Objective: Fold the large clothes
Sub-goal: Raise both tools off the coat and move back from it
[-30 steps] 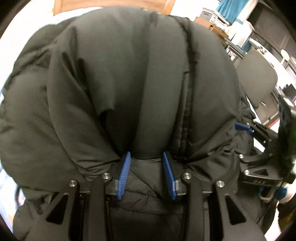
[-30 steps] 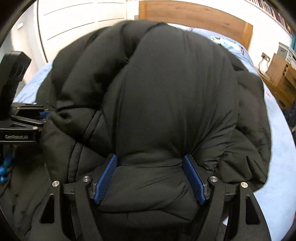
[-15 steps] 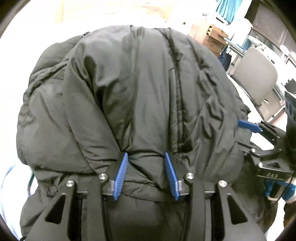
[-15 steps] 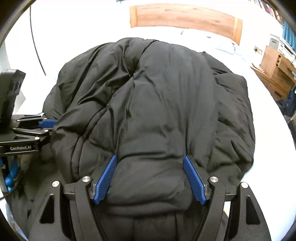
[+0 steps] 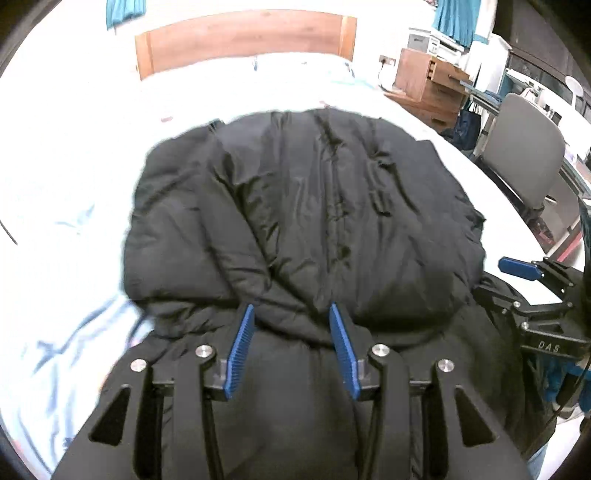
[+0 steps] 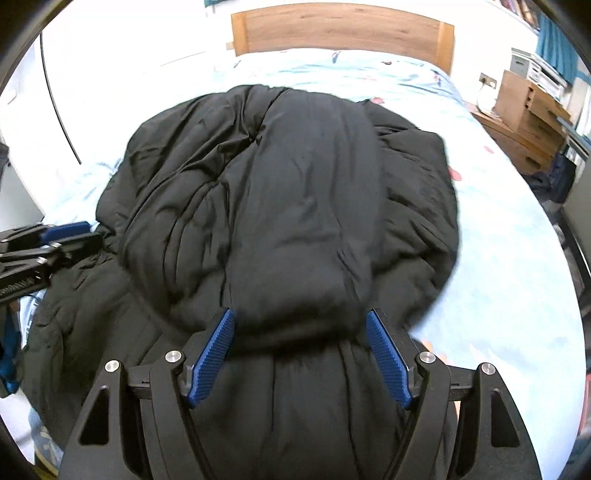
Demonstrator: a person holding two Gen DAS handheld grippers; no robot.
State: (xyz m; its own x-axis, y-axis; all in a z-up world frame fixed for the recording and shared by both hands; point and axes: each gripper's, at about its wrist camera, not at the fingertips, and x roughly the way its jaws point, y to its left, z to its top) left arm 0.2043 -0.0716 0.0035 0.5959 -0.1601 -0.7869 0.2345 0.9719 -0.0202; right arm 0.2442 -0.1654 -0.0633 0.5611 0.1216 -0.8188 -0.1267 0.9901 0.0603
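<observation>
There, the black padded jacket (image 5: 303,221) lay bunched on the pale blue bed (image 6: 509,258). The left gripper (image 5: 291,325) pinched a fold of its near edge between narrowly set pads, while the right gripper (image 6: 301,328) clamped a thicker roll, jaws wide

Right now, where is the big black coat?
In both wrist views the black coat lies bunched in the middle of the bed, below the wooden headboard. Its near edge sits between the fingers of the left gripper and the right gripper.
</observation>
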